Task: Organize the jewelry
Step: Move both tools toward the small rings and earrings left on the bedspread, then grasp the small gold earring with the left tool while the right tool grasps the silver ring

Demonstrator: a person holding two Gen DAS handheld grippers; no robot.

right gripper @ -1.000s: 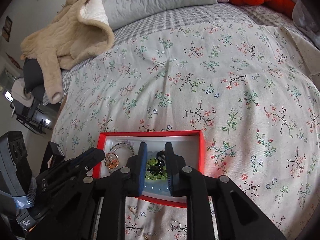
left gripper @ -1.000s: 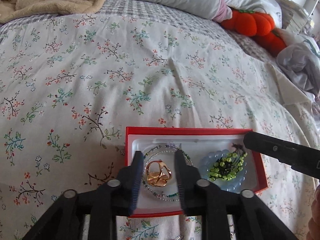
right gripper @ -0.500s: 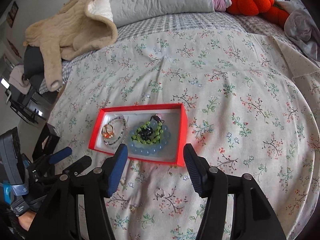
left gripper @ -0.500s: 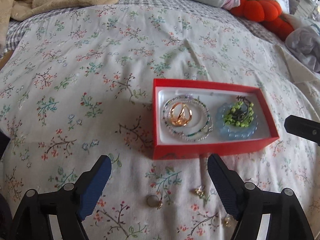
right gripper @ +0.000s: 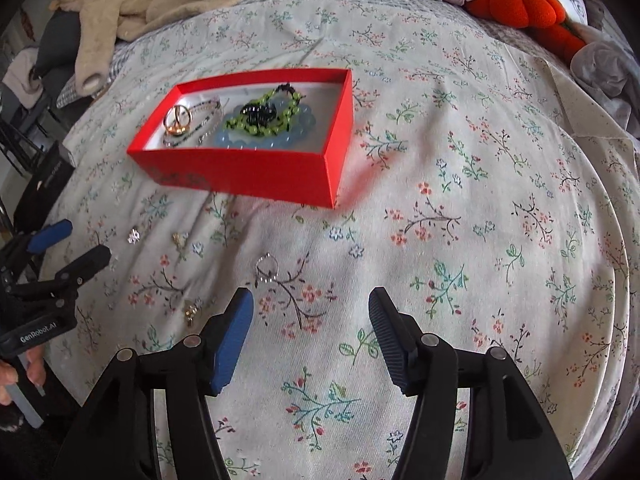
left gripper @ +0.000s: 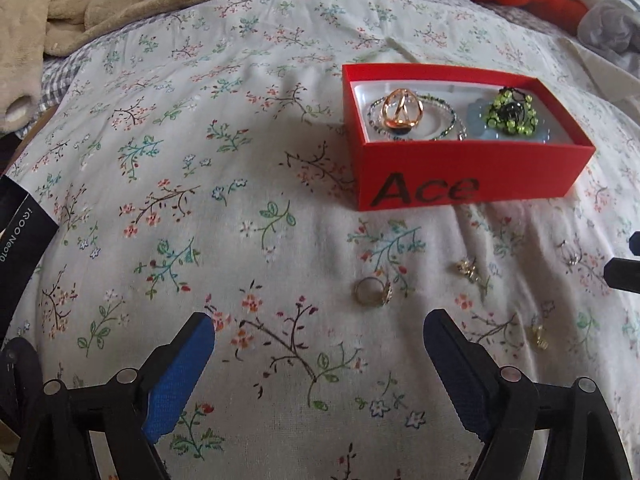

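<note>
On the bedspread (left gripper: 248,184), loose rings (left gripper: 372,291) lie just before the box (left gripper: 472,178) holding bracelets (left gripper: 510,114).

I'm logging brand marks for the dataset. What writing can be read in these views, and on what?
"Ace": black letters on the front wall of the red box.
"GenRobot.AI": on the left gripper body, right wrist view.
"iQOONeo10", partly cut off: on the black strip at the left edge, left wrist view.
Nothing else is readable.
</note>
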